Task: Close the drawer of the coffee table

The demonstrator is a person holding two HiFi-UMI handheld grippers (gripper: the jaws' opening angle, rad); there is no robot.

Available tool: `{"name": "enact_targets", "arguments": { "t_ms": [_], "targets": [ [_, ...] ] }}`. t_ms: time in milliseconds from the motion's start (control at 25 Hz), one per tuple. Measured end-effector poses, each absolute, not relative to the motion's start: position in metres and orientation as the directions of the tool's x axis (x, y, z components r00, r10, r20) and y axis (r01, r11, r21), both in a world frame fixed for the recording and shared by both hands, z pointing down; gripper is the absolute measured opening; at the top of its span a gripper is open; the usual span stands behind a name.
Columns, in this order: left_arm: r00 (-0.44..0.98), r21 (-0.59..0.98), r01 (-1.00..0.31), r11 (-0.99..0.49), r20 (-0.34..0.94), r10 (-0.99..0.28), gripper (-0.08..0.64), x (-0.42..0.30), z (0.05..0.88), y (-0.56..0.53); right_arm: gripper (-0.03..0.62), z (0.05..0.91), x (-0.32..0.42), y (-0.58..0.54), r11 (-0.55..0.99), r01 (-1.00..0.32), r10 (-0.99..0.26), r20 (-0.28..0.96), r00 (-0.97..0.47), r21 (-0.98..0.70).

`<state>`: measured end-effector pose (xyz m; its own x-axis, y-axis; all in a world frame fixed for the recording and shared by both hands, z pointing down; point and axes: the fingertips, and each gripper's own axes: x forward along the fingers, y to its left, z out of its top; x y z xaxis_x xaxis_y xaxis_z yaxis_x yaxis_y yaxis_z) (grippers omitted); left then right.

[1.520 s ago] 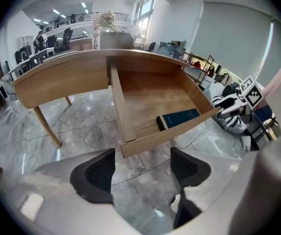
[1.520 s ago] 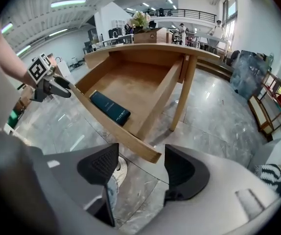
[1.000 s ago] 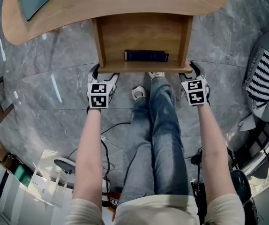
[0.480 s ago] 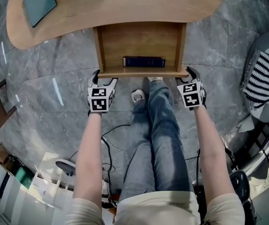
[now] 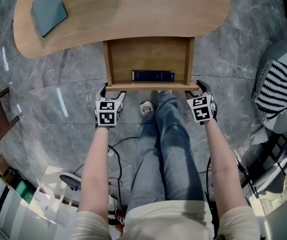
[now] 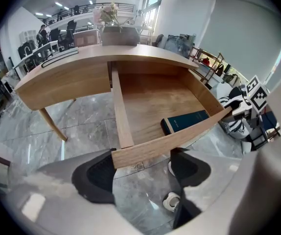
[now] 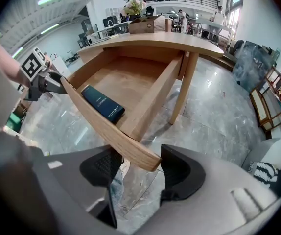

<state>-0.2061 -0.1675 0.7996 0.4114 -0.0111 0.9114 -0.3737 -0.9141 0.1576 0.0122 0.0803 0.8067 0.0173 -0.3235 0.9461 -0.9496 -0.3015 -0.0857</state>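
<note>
Pale wooden drawer front [image 5: 148, 86] lies crosswise, 2 ends between spread jaws of left gripper [image 5: 111, 90] (just narrowing) and right gripper [image 5: 195, 88]; oval wooden coffee table [image 5: 133, 9] beyond.

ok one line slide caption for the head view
Part-open drawer holding a book, with the left gripper, jaws just narrowed but open, and right gripper at its front corners.

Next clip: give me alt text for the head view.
From above, a person at a wooden coffee table holds the left gripper and right gripper at the front corners of its open drawer, fingers apart, the left's having just been closing slightly. A dark blue book lies inside the drawer.
</note>
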Motion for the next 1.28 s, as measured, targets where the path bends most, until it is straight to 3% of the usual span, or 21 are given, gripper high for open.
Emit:
{"name": "enact_targets", "arguments": {
  "t_ms": [600,1280],
  "targets": [
    [0.401,0.163,-0.352,-0.922,0.916,0.009,0.318,-0.194,0.783,-0.162,0.249,0.792,0.037,0.077,-0.258,-0.963,-0.274,0.962,-0.005,-0.078],
    [0.405,0.130,-0.338,-0.932,0.914,-0.019,0.318,-0.164,0.784,-0.193,0.247,0.790,0.067,0.048,-0.267,-0.961,-0.303,0.953,0.010,-0.074]
  ]
}}
